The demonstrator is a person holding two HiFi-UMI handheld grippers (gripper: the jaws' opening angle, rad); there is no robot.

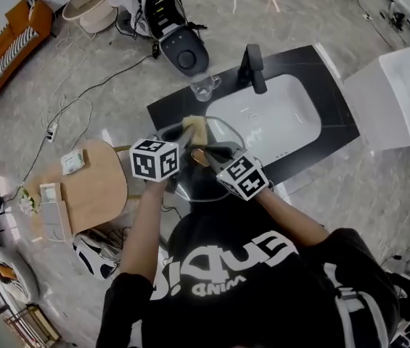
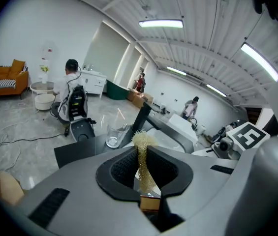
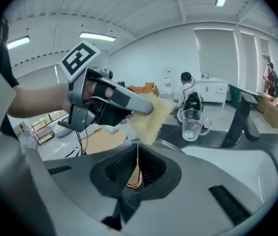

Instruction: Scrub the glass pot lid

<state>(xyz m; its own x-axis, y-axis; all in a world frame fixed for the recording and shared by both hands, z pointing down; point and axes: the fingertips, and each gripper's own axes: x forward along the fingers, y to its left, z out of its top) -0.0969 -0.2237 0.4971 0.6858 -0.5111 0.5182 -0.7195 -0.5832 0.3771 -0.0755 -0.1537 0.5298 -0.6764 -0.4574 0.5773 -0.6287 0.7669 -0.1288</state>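
The round glass pot lid [image 1: 206, 185] is held over the front edge of the black counter, near the sink. My right gripper [image 1: 213, 155] is shut on the lid at its copper-coloured knob [image 1: 199, 156]; in the right gripper view the knob [image 3: 135, 180] sits pinched between the jaws. My left gripper [image 1: 183, 141] is shut on a yellow mesh scrubber [image 1: 194, 127], which rests on the lid's far part. The scrubber [image 2: 143, 154] stands squeezed between the left jaws, and shows beside the left gripper [image 3: 146, 108] in the right gripper view.
A white sink [image 1: 277, 114] with a black faucet [image 1: 253, 67] sits in the black counter [image 1: 167, 107]; a glass mug [image 1: 205, 87] stands by it. A round wooden stool [image 1: 96, 187] is at left, a white box [image 1: 393, 96] at right. People are far behind.
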